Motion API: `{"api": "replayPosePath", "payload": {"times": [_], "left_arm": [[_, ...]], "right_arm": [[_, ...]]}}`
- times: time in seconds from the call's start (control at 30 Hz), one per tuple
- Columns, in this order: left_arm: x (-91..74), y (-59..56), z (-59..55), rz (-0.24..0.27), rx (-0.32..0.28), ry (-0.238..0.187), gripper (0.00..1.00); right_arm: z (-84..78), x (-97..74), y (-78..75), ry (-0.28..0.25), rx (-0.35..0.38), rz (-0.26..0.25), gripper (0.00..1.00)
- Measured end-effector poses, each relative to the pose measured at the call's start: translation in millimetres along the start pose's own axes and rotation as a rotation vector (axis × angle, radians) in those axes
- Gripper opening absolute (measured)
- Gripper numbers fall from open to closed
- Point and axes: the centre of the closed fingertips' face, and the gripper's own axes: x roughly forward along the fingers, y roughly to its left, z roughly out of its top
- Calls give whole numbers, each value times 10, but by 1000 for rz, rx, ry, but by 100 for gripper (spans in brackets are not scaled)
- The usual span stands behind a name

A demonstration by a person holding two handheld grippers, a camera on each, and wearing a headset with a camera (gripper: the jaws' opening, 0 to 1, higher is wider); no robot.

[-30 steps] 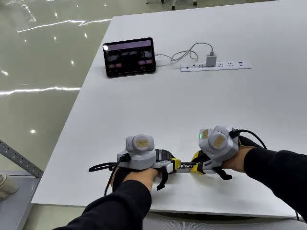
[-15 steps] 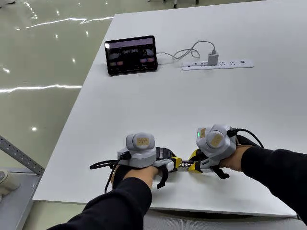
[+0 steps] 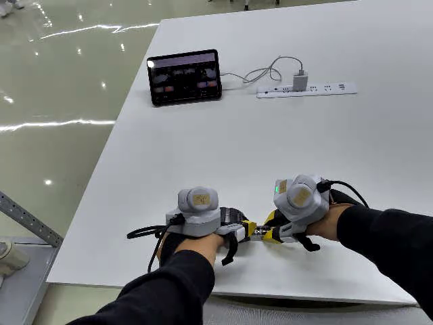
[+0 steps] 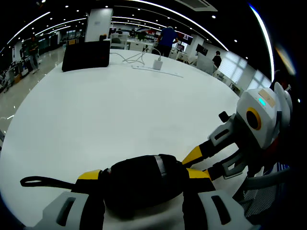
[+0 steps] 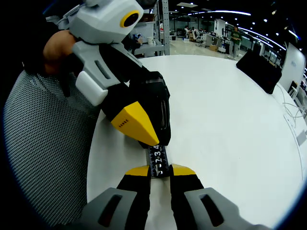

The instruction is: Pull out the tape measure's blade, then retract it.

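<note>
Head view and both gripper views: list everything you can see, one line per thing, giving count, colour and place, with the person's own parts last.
table: 1, white, under everything
tablet: 1, black, far left of table
power strip: 1, white, right of tablet
charger: 1, white, on power strip
cable: 1, pale, between tablet and charger
tape measure: 1, black, near edge
blade: 1, dark, short stretch out
strap: 1, black, beside tape measure
left gripper: 1, grey and yellow, shut on tape measure
right gripper: 1, grey and yellow, shut on blade
sleeves: 2, black, nearest the camera
</note>
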Motion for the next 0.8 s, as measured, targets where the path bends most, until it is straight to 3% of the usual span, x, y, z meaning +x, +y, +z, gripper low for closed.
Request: {"api": "replayPosePath", "payload": {"times": [0.8], "left_arm": [[-4,-1,1,-2,-5,-4,62]], "right_arm": [[111,70,-4,-28,-4,10,11]]}}
